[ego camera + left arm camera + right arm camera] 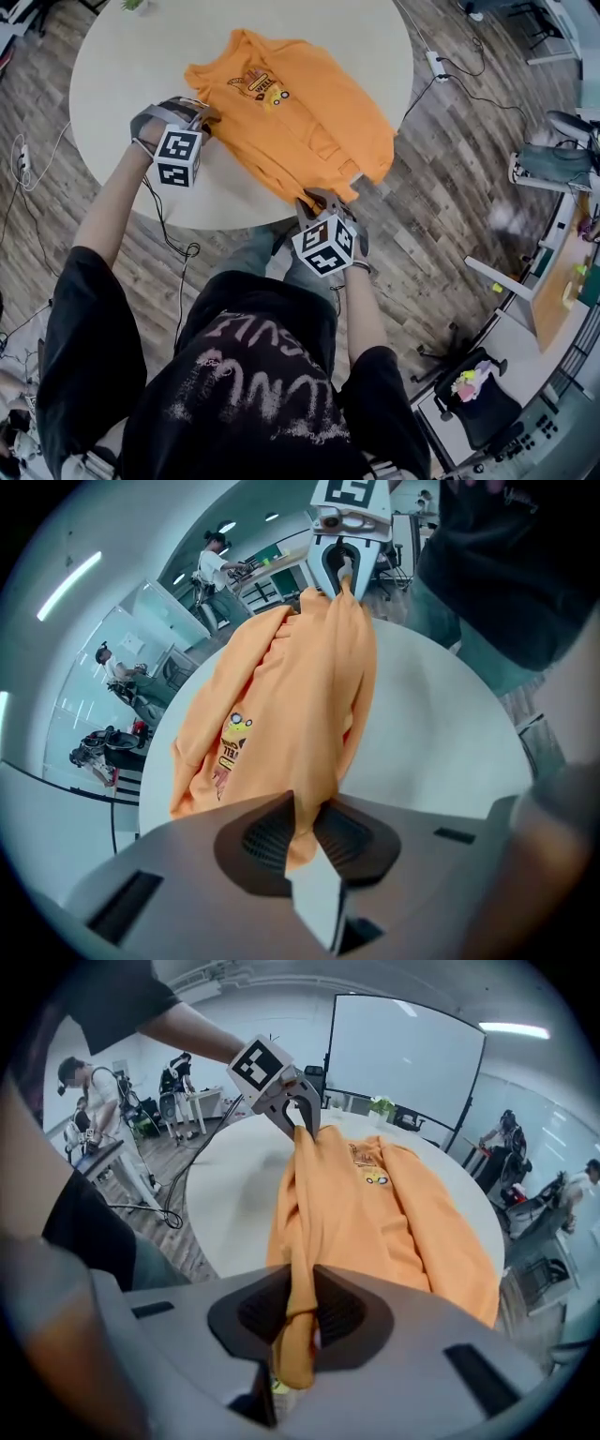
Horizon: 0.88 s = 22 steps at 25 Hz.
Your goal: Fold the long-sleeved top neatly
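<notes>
Head view first: the orange top (300, 112) lies on the round pale worktop (112, 56), its near end reaching the edge closest to the person. There's a print (262, 89) on the chest, a yellow cartoon thing with dark lettering, but it's too small for me to read. The left tongs (204, 118) are at the top's left corner and the right tongs (315, 199) at the near end, right by the worktop's rim. Each has a black-and-white marker cube. The person's black shirt has pale lettering that I can't make out either.

Left gripper view: the left tongs (305, 832) are clamped tight on a pinch of orange fabric, pads pressing on it. The top (291, 686) runs away from them as a bunched ridge up to the right tongs (341, 572) at the far end. The print (234, 742) shows sideways here and still isn't legible.

Right gripper view: same from the other end. The right tongs (298, 1312) are squeezed shut on a fold of the top (375, 1213), with a bit poking out below the pads. The ridge leads to the left tongs (302, 1127).
</notes>
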Each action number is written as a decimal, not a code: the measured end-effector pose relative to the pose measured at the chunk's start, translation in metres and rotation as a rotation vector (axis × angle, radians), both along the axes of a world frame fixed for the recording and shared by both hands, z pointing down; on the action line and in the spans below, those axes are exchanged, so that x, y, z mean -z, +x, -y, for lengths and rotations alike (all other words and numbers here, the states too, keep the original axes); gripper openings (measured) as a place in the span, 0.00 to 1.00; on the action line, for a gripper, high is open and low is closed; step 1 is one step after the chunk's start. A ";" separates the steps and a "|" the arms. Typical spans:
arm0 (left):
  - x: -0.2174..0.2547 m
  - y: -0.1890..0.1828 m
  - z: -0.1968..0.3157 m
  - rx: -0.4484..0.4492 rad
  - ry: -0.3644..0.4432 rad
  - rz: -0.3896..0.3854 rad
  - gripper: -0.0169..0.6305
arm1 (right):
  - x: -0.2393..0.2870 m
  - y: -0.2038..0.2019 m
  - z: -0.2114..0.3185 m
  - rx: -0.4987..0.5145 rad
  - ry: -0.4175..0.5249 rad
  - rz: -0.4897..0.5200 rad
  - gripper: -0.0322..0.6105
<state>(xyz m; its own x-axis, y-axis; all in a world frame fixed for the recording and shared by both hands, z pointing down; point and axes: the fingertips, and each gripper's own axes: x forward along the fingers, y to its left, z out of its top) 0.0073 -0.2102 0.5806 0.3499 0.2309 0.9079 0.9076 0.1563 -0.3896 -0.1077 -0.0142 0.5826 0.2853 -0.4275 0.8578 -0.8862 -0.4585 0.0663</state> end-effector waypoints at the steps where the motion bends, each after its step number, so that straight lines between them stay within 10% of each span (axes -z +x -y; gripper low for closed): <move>1: 0.000 -0.006 0.001 -0.003 0.005 0.022 0.13 | 0.003 -0.003 0.000 0.008 0.020 0.027 0.14; 10: 0.036 -0.056 0.002 -0.066 0.059 0.233 0.13 | 0.052 -0.032 -0.006 0.135 0.148 0.246 0.14; 22: 0.084 0.021 -0.051 -0.100 0.098 0.329 0.13 | 0.082 0.049 -0.063 -0.066 0.178 0.190 0.14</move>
<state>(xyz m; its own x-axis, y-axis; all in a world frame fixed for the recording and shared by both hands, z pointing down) 0.0282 -0.1593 0.4969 0.0155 0.1553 0.9878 0.9604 0.2726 -0.0579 -0.0589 0.0487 0.5002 0.1582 -0.5622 0.8118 -0.8429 -0.5051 -0.1856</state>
